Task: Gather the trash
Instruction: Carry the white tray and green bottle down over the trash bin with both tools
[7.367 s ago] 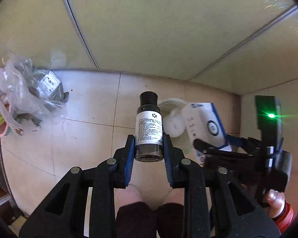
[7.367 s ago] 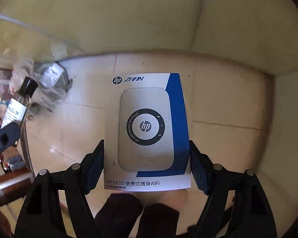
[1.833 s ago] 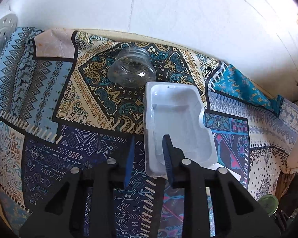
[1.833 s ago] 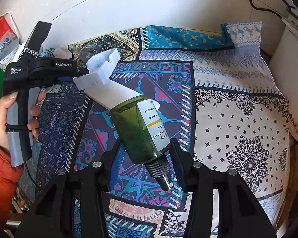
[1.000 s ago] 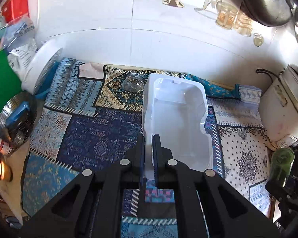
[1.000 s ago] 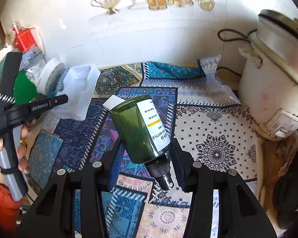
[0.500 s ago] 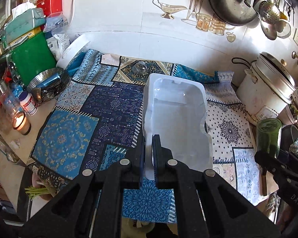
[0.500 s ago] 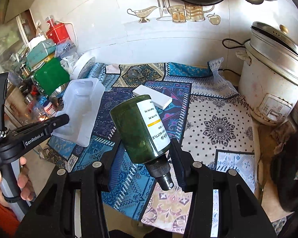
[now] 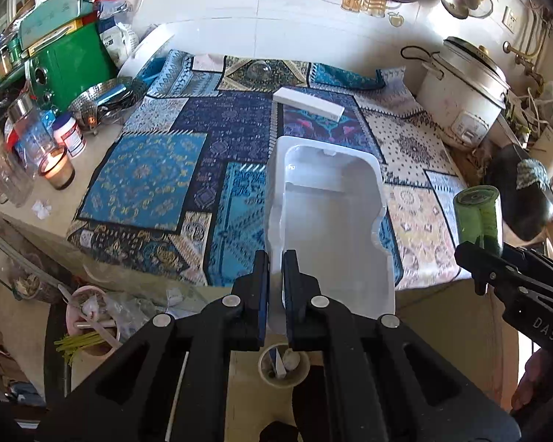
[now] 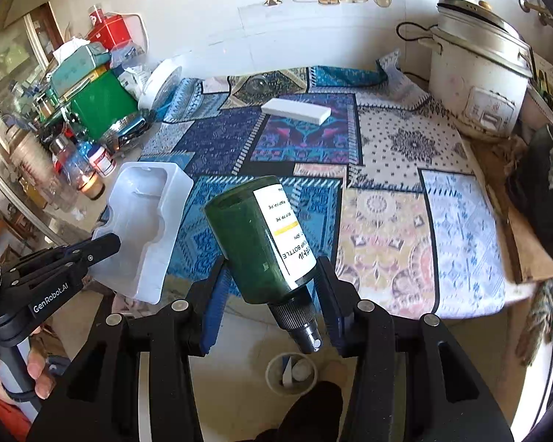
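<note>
Visibly, one white moulded plastic tray (image 9: 331, 221) and one green glass bottle (image 10: 256, 239) are carried. Left claw (image 9: 275, 287) pinches the tray's rim, nearly closed. Right claw (image 10: 269, 287), partly spread, clamps the bottle.

Bright daylight, glare on white wall (image 9: 239, 11), fisheye warp w/ dark corners.

White tray (image 9: 335, 221), green bottle (image 10: 254, 243), blue patterned cloth (image 9: 147, 180)

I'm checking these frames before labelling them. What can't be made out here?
- Bin, left wrist view: contents mostly hidden behind the left tongs and white plastic tray.
- Green bottle, right wrist view: label print too small.
- Clear jar, left wrist view: contents unreadable.
</note>
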A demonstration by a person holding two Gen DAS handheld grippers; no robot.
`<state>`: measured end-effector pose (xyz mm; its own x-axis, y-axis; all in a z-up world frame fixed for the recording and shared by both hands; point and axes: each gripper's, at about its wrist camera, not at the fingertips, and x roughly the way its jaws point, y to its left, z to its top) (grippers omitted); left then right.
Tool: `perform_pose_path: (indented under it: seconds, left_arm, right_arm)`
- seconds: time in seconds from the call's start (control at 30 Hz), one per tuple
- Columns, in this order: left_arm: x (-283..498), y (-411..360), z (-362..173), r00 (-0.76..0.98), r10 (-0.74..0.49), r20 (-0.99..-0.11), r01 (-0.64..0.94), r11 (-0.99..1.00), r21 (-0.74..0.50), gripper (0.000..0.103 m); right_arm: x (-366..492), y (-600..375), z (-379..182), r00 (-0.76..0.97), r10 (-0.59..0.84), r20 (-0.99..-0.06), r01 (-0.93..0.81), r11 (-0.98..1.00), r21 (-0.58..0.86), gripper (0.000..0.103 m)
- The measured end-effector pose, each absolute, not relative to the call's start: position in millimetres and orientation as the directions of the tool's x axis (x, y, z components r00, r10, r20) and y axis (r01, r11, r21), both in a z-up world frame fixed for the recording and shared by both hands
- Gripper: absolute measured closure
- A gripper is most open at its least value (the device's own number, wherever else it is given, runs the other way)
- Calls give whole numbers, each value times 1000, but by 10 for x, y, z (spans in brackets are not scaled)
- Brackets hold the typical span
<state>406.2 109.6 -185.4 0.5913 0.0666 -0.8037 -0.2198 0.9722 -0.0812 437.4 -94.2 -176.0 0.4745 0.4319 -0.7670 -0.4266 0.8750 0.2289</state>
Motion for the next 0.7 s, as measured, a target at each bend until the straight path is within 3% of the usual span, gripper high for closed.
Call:
perform_pose_path:
  seconds: [0.47,0.7]
  left_arm:
    - [3273,939,-2923,406,-18,-914,-205,972,-111,97]
    - [3225,695,-4071,282,-24,-959,-244,965,-96,97]
  right_arm:
    - [3706,-981,-2602,323,350,-879,-391,895,213,60]
    - [3642,-1097,-3414,243,351,-904,-389,889,241,60]
